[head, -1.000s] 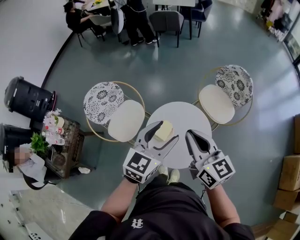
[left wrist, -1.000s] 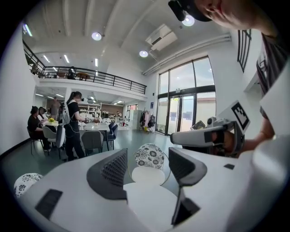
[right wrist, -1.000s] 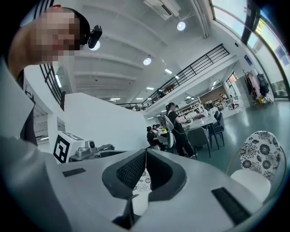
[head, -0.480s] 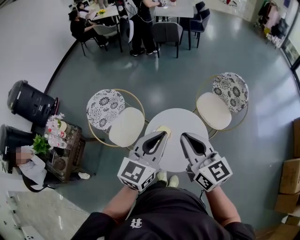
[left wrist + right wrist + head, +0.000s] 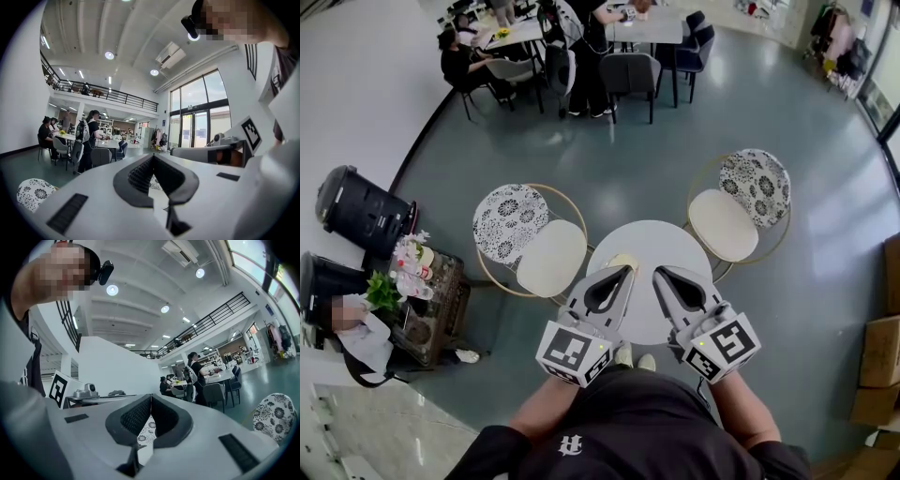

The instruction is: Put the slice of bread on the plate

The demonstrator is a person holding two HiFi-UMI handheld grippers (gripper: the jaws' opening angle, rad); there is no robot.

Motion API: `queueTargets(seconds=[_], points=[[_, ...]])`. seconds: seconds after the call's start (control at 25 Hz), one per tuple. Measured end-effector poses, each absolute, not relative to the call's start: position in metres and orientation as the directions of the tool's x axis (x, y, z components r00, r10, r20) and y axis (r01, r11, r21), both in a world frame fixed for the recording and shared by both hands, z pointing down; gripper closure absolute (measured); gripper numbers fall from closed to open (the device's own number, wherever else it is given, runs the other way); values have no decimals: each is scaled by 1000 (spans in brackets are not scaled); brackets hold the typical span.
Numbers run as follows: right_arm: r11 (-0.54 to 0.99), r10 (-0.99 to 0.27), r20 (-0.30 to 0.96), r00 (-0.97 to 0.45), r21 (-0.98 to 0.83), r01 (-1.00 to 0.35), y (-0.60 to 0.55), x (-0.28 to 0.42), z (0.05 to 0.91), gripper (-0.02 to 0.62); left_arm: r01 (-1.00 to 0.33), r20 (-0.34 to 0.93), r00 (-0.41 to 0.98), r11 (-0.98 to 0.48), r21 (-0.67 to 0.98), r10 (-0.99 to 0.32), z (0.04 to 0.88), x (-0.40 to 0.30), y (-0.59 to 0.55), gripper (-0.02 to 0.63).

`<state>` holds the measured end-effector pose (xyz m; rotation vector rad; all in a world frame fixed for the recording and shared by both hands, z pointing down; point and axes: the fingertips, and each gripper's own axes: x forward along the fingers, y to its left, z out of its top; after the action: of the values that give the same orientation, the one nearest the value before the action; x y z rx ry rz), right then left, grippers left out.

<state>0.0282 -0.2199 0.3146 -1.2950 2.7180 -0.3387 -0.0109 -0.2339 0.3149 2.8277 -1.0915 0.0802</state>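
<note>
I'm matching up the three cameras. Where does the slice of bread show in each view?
Head view: pale yellow slice of bread on the round white table, at the tip of the left gripper.
Left gripper view: not in it.
Right gripper view: not in it.
Shared landmark: the standing person in black, far across the room.

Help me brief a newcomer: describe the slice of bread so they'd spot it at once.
Look for the round white table between the left chair and the right chair, both cream-seated. On the table's side nearest the left chair, just past the tip of the left gripper, lies the slice of bread. It is the only pale yellow thing on the white top.
</note>
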Motion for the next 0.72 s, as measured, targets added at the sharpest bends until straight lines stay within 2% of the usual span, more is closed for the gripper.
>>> queueTargets(seconds=[0.72], points=[[610, -780, 27, -625, -191, -769, -214, 18, 311, 591, -676, 74, 737, -734, 69, -672, 307, -13, -226, 600]])
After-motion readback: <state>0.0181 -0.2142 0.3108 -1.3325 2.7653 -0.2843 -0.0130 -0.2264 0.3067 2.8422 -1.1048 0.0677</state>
